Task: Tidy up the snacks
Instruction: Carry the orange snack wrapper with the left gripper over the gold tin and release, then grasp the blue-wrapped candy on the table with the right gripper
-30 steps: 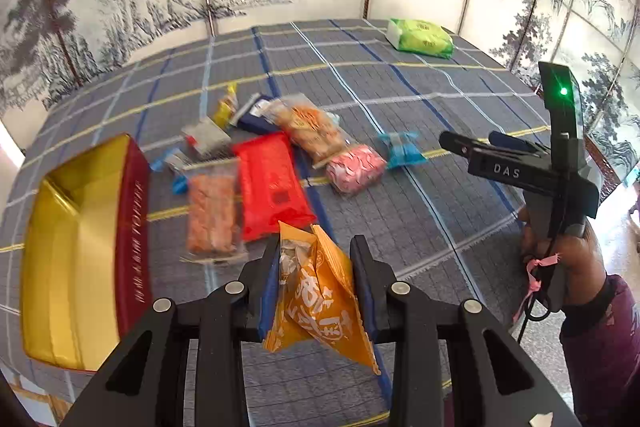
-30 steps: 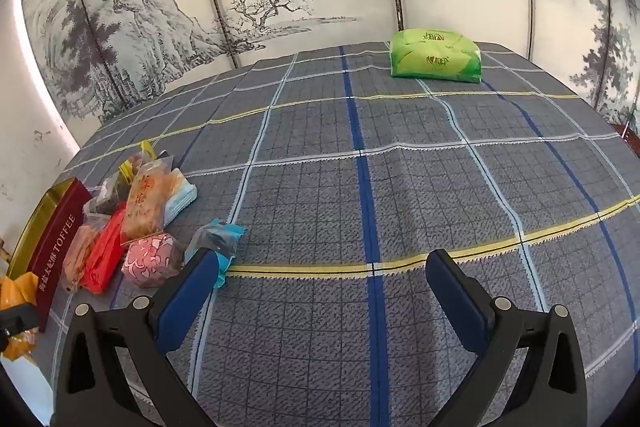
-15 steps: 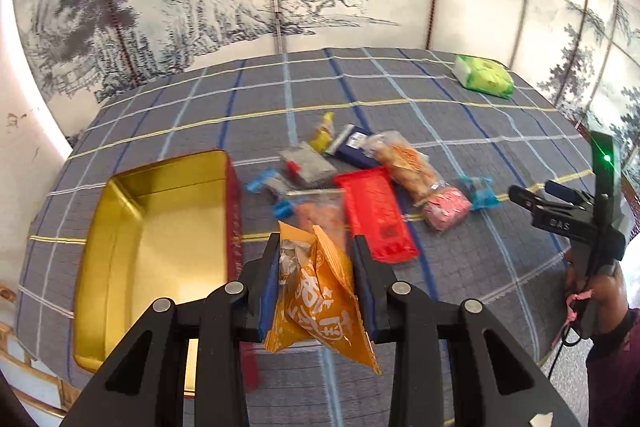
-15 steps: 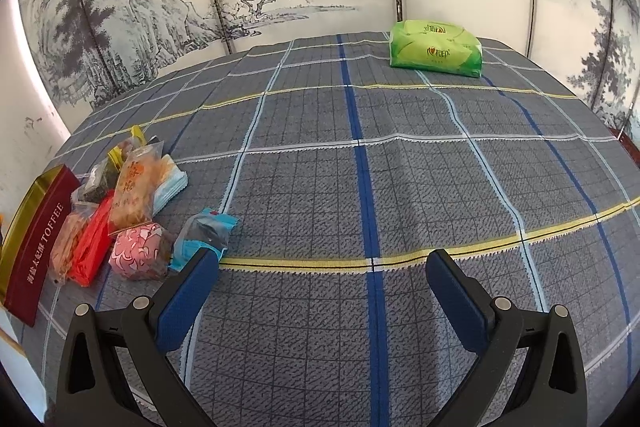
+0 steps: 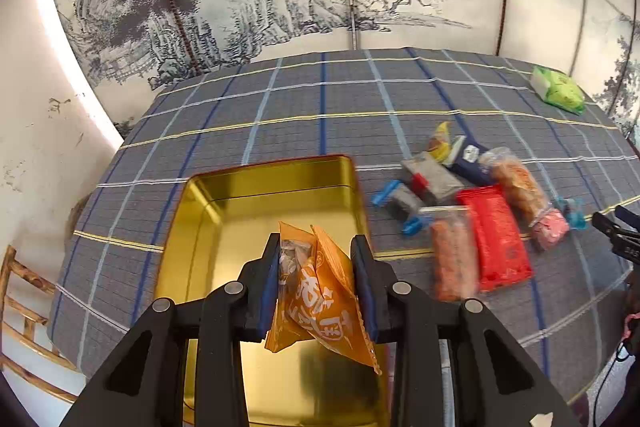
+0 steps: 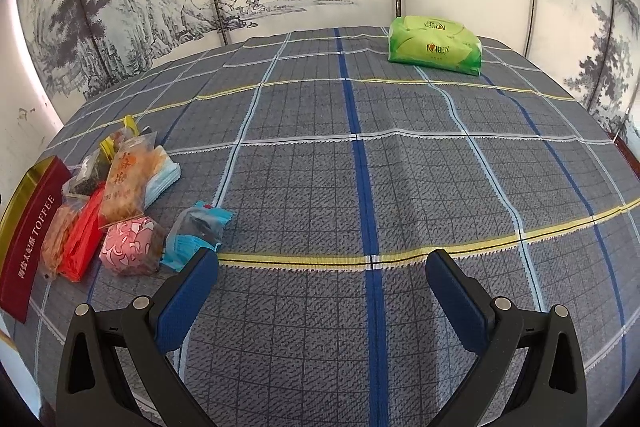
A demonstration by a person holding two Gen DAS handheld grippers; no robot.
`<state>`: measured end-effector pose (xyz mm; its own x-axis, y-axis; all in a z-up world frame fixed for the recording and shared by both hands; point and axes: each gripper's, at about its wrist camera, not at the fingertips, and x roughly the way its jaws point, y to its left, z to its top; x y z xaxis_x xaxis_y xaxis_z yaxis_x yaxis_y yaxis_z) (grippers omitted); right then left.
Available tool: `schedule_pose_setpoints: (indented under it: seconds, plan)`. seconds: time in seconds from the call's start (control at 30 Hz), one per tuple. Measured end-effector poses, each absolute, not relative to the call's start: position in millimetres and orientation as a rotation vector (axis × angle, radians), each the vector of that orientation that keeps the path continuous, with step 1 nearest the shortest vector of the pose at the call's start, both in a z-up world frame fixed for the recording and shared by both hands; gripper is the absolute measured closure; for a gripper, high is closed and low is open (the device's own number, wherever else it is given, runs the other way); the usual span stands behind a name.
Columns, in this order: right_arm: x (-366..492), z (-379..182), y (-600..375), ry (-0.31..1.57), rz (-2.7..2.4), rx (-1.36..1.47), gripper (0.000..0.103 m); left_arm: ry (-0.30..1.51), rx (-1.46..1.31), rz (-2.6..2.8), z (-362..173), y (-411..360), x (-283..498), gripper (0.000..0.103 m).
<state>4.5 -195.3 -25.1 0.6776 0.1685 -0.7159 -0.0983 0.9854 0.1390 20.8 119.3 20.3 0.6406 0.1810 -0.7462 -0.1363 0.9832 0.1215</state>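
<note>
Orange crinkly snack packet [image 5: 320, 291], light and slippery, is hanging pinched mid-body in the left tongs [image 5: 316, 283] over the gold tin [image 5: 212, 227], right tongs [image 6: 320, 283] gaping wide, snack pile [image 6: 120, 203] at ten o'clock.

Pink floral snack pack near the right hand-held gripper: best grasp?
Grip the pink floral pack across its plump middle, coming from above. It is rounded and lies flat, and the blue wrapper and red packet crowd its sides, so a low side approach looks blocked.
</note>
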Motion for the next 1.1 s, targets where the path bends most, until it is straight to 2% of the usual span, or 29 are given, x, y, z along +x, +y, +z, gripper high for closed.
schedule_pose_setpoints:
  seconds: [0.27,0.63,0.77,0.83,0.87,1.0,1.1]
  plan:
    - [4,-25,-192,0.856,0.152,0.106,0.000,0.901,0.074,0.237,8,151,48,0.072]
    - [7,-28,-192,0.822,0.142,0.068,0.000,0.985,0.090,0.276,-13,186,92,0.071]
    - [6,-29,-192,0.827,0.141,0.066,0.000,1.045,0.102,0.282,-26,196,112,0.064]
    - [7,-28,-192,0.829,0.144,0.070,0.000,1.053,0.093,0.293,-29,201,117,0.064]
    - [7,-28,-192,0.830,0.143,0.068,0.000,1.051,0.085,0.296,-30,204,121,0.062]
    - [7,-29,-193,0.831,0.144,0.069,0.000,1.032,0.085,0.354,-29,216,128,0.036]
    - [8,-29,-192,0.832,0.146,0.070,0.000,1.037,0.045,0.336,-25,220,123,0.028]
